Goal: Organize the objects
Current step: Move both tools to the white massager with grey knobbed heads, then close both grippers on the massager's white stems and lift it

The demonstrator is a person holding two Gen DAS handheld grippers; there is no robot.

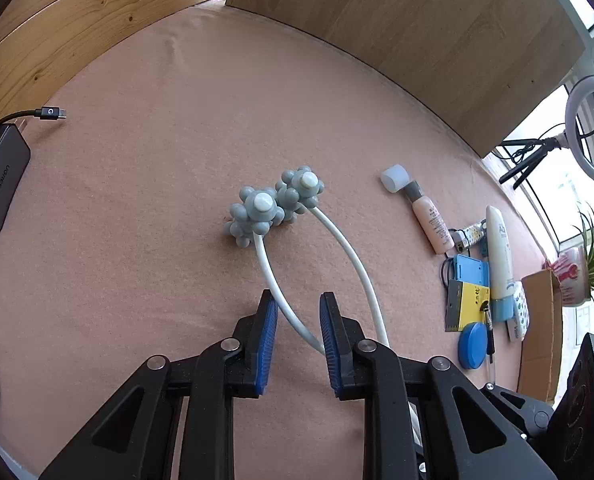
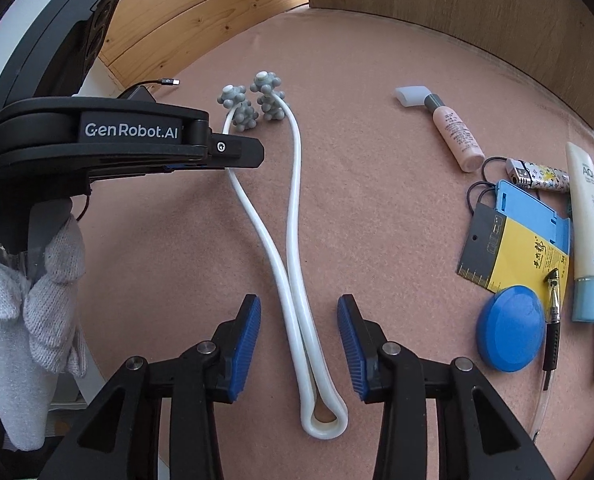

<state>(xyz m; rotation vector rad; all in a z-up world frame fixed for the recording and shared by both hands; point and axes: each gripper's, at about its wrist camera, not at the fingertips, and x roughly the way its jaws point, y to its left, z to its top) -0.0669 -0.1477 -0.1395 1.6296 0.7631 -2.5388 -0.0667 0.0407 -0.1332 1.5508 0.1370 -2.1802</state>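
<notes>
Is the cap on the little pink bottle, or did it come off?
On. The frosted white cap sits on the neck of the pink bottle, which lies flat on the pink mat. Both wrist views show them joined.

Left claw (image 1: 299,320) astride massager arm (image 1: 275,280)

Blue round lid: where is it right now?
The blue round lid lies on the pink mat at the right in both wrist views, just below the yellow card, with the black pen alongside.
</notes>
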